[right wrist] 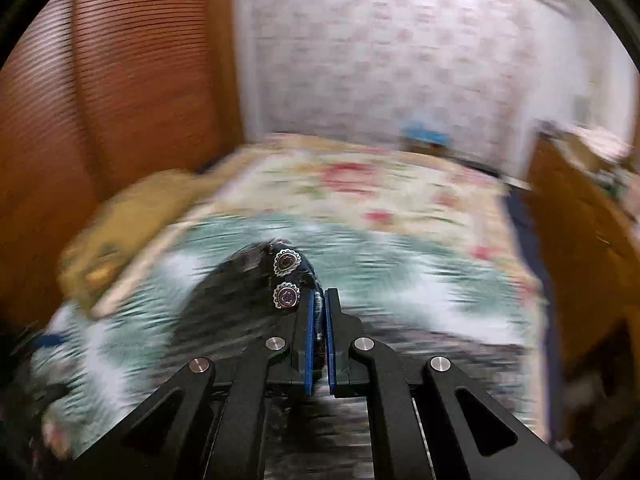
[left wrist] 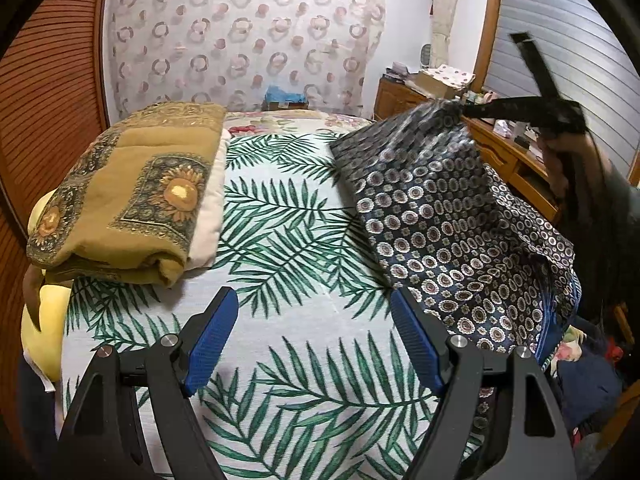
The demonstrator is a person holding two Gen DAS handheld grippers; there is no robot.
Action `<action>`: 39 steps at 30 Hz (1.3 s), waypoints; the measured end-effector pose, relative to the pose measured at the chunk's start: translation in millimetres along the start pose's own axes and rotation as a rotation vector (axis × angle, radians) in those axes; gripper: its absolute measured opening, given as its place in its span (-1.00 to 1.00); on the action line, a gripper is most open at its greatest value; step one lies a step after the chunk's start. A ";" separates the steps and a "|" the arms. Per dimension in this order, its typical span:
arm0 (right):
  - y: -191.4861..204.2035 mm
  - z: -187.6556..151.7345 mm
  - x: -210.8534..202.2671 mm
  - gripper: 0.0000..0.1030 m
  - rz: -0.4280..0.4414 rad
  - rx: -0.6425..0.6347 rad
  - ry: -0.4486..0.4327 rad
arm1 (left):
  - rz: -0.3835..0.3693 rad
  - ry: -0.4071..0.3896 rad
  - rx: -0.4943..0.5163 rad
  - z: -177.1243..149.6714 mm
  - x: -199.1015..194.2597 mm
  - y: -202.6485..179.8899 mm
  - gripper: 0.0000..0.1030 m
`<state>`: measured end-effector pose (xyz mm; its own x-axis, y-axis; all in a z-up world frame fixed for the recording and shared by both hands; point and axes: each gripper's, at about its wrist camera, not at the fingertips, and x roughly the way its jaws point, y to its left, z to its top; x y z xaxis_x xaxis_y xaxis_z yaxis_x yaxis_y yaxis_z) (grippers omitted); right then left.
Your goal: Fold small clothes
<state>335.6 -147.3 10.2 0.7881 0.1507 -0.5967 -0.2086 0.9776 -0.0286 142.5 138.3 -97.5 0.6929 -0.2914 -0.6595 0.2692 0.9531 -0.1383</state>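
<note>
A dark blue garment (left wrist: 440, 216) printed with small round flowers hangs lifted over the right side of the bed. My right gripper (left wrist: 466, 110) pinches its top corner, held by a hand at the right. In the blurred right wrist view the right gripper (right wrist: 319, 300) is shut on a bunched fold of the garment (right wrist: 286, 276), cloth showing between its blue pads. My left gripper (left wrist: 314, 312) stands open low over the palm-leaf bedsheet (left wrist: 280, 220), with nothing between its blue pads. Its right finger lies close to the garment's lower edge.
A folded mustard quilt (left wrist: 132, 192) with sunflower print lies on the left of the bed. Yellow pillows (left wrist: 44, 320) sit at the left edge. A wooden dresser (left wrist: 500, 148) with clutter stands at the right, louvred wooden doors (left wrist: 48, 100) at the left.
</note>
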 end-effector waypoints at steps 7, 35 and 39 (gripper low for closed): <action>-40.6 -34.2 4.1 -0.44 -0.045 0.088 0.049 | -0.021 0.010 0.029 -0.8 5.1 -15.6 0.54; 4.9 -158.6 -16.9 -0.62 0.138 -0.049 0.141 | -0.041 0.047 0.055 -8.2 19.8 -38.4 0.54; 6.8 -161.0 -36.4 -0.89 0.159 -0.065 0.079 | -0.043 0.044 0.056 -7.9 18.6 -39.8 0.54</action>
<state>212.3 -169.9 -97.3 0.6945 0.2883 -0.6592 -0.3659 0.9304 0.0214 139.3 95.6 -110.1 0.6501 -0.3274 -0.6857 0.3363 0.9332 -0.1267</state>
